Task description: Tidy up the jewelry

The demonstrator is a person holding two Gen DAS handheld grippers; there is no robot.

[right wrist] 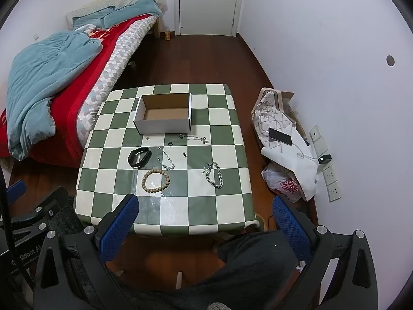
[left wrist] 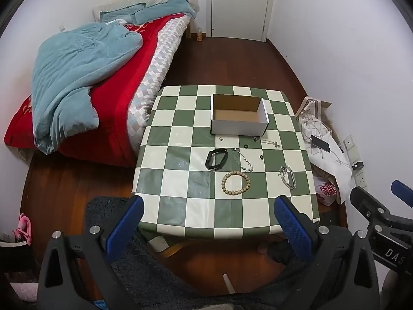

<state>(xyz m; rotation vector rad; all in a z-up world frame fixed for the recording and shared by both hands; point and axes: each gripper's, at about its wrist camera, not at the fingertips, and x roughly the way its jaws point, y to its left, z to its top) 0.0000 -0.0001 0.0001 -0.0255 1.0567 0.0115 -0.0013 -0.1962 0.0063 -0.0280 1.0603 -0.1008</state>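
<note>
Bed (left wrist: 85, 82): against the left wall, red cover with a rumpled blue quilt (left wrist: 77, 77) on top. Table (left wrist: 180, 206): low, square, green-and-cream checked cloth under clear film, standing beside the bed on a dark wooden floor. Left gripper (left wrist: 209, 214): black frame, blue-padded fingers (left wrist: 126, 222) spread wide apart, hovering over the table's near edge, holding nothing. Right gripper (right wrist: 206, 211): same build, fingers (right wrist: 120, 219) likewise wide apart and empty, over the near edge; it also shows at the right margin of the left wrist view. Cardboard box (left wrist: 238, 115): white outside, brown inside, open-topped, on the far half of the table with nothing visible in it. Fabric bag (right wrist: 273, 113): on the floor at the right wall, a dark phone (right wrist: 280, 136) lying on it. Black wristband (left wrist: 216, 158): on the cloth, near-left of the box. Wooden bead bracelet (left wrist: 236, 183): a closed ring, nearest the grippers, just in front of the wristband. Heavy silver chain bracelet (left wrist: 288, 177): right of the beads, well apart. Thin silver chain (left wrist: 242, 160): between wristband and heavy chain. Second fine chain (left wrist: 268, 142): just in front of the box's right corner. Small dark ring (left wrist: 246, 146): close before the box; other tiny pieces nearby are too small to identify.
</note>
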